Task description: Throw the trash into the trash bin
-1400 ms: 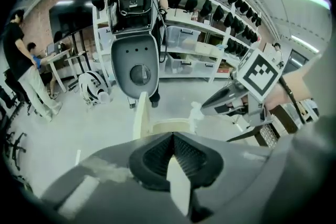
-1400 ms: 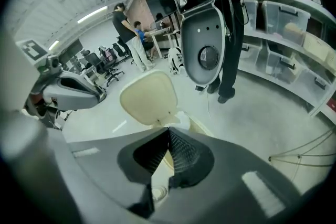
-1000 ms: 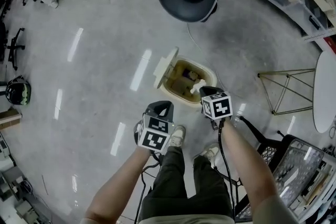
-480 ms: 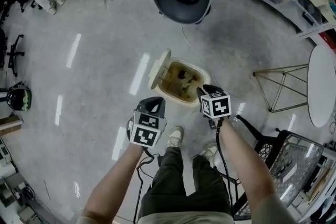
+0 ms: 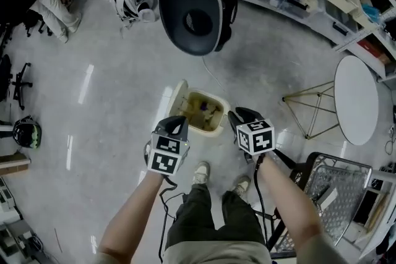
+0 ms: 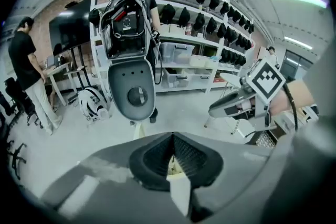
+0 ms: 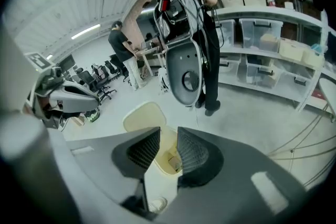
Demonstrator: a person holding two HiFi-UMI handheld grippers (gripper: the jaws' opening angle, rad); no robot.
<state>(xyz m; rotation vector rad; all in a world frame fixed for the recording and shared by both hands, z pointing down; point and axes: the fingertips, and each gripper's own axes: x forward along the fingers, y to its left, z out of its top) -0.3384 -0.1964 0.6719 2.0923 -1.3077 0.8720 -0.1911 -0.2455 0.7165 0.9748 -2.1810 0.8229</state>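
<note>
- The left gripper (image 5: pixel 176 122) has its jaws pressed together and holds nothing.
- The right gripper (image 5: pixel 238 115) has its jaws a little apart, with nothing between them.
- The trash bin (image 5: pixel 209 94) sits on the floor below, between both grippers. Its lid (image 5: pixel 176 96) is up so things can drop in.
- The trash (image 5: pixel 204 109) lies inside, so the job looks done.

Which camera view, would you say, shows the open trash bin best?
The head view: it looks down into the trash bin, showing its lid, rim and inside. The right gripper view shows part between its jaws; the left gripper view, only a sliver.
</note>
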